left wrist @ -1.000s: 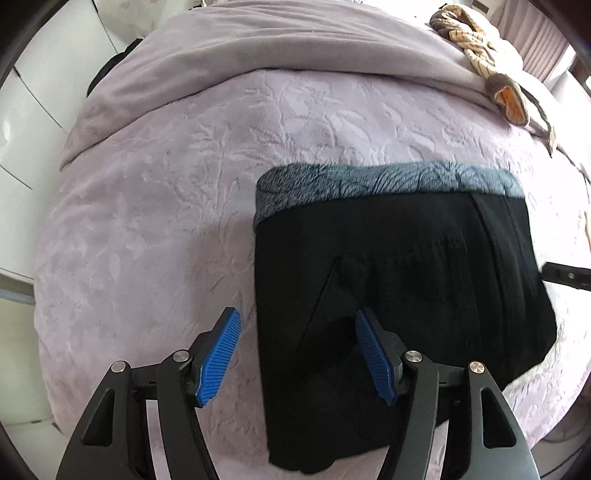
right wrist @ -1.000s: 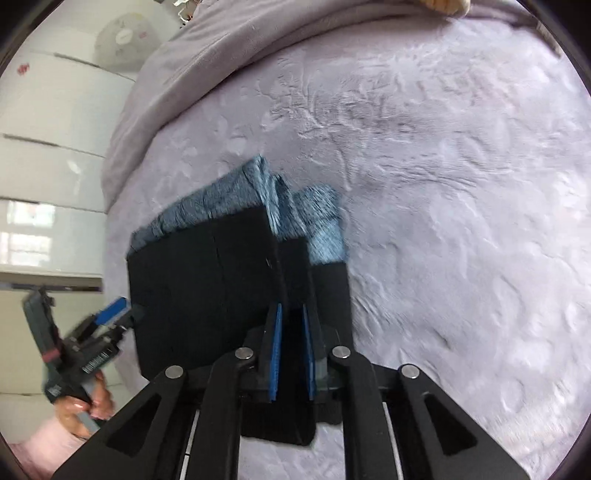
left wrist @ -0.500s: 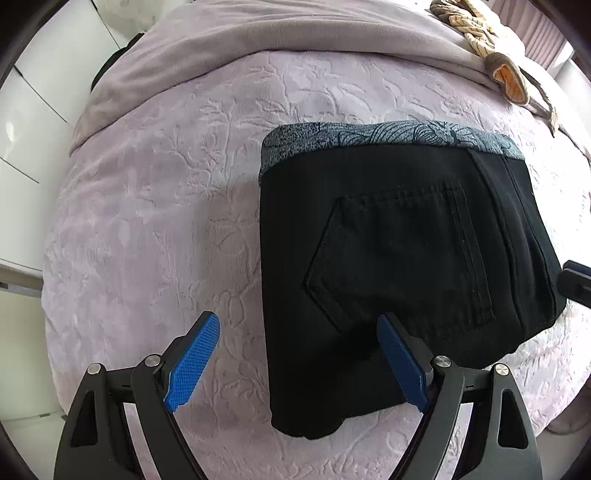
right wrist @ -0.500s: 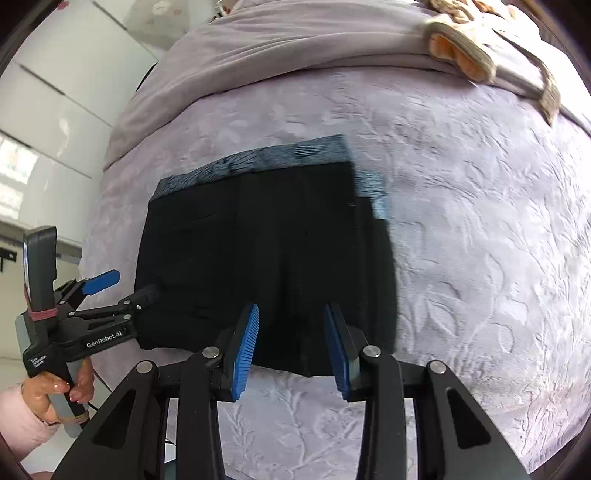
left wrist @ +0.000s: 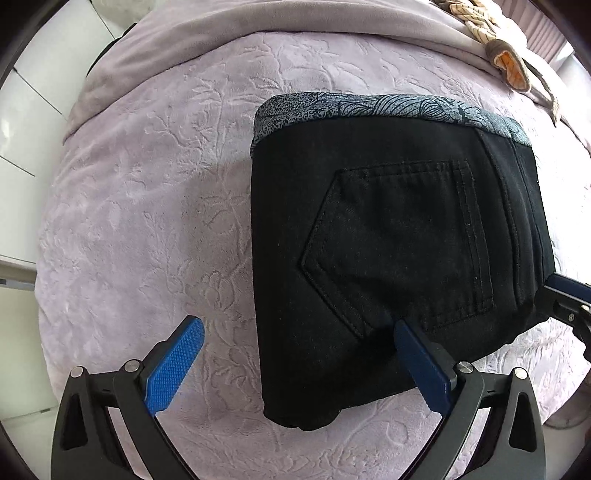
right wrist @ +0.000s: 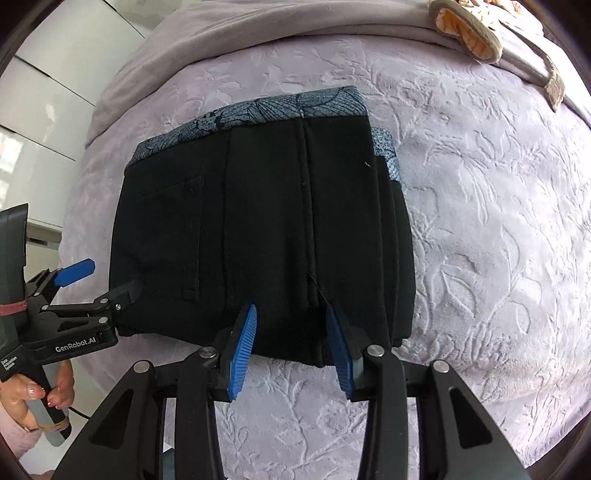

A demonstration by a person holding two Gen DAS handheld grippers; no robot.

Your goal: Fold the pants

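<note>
We have let go: our right tongs [right wrist: 290, 349], clamped on the pants [left wrist: 399, 258] a second ago, now gape like our left tongs [left wrist: 299, 363]. The pants lie folded near the bed's [left wrist: 147, 206] near edge, apparently finished.

The folded pants [left wrist: 388, 258] cover the bed [left wrist: 140, 221] beneath them, and their inner layers are out of sight; only a sliver of patterned lining [right wrist: 386, 153] pokes out at the right side. In the left wrist view the right tool [left wrist: 569, 302] is cut off by the frame edge, so its jaws cannot be read there. The beige cloth [right wrist: 469, 33] at the top runs out of frame. The hand [right wrist: 44, 391] on the left tool [right wrist: 103, 280] is partly cropped.
</note>
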